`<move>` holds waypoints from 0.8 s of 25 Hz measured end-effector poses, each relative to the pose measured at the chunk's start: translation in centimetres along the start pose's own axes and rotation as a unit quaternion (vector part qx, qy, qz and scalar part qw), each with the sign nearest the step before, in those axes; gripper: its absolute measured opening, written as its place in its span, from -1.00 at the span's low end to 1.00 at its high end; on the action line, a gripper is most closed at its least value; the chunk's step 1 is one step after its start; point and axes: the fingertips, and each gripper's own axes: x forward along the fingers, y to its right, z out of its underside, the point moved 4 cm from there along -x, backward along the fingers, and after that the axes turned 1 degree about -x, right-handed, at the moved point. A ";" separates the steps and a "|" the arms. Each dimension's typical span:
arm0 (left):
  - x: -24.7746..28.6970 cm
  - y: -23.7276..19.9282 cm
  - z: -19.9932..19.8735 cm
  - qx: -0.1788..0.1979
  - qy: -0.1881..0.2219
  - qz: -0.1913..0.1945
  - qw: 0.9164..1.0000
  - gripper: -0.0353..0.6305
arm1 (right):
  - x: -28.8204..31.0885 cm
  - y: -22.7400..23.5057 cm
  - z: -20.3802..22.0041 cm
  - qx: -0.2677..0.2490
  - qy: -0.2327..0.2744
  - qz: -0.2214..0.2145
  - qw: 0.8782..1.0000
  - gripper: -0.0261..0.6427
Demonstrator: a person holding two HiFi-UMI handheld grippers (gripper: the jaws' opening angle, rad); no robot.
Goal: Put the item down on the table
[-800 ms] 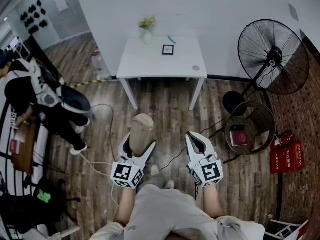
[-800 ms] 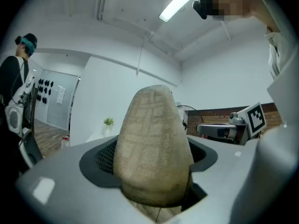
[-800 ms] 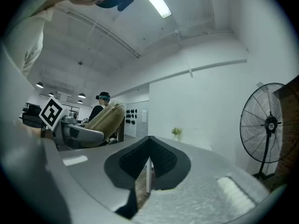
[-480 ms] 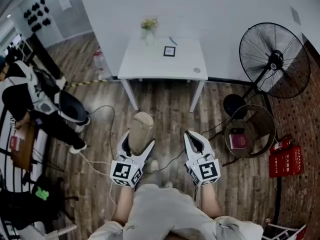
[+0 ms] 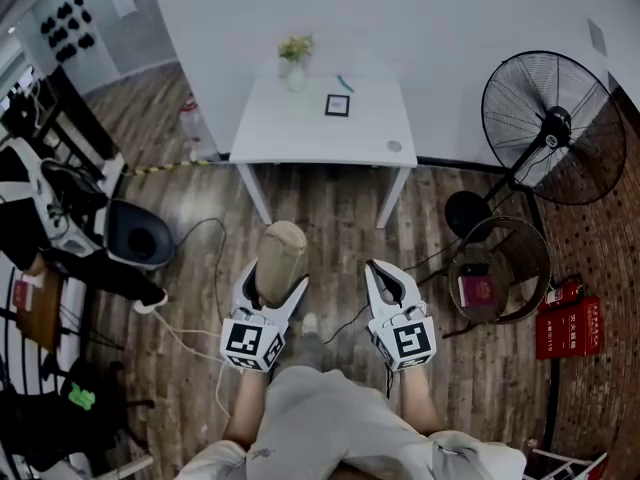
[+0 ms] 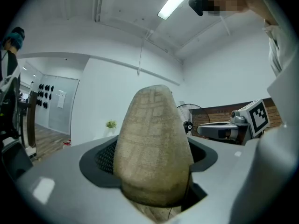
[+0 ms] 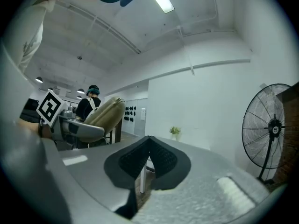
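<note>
1. Clamping the beige pouch (image 5: 281,251) between wide-spread jaws, the left gripper (image 5: 272,286) holds it with its long axis running along the jaws.
2. The white table (image 5: 300,128) stands straight ahead, well apart.
3. The right gripper (image 5: 388,280) is closed and empty.

Worktop (image 5: 290,133) mostly open
Front-left lies bare; plant vase (image 5: 295,70), black frame (image 5: 337,105) and small disc (image 5: 394,146) occupy back and right.

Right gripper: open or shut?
Shut, empty: the right gripper has its pads meeting at the tips, with nothing between them.
</note>
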 end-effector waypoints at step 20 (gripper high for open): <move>13.9 -14.0 -2.4 -0.013 -0.005 0.027 1.000 0.33 | 18.5 4.7 -0.9 -0.013 -0.026 0.031 0.999 -0.91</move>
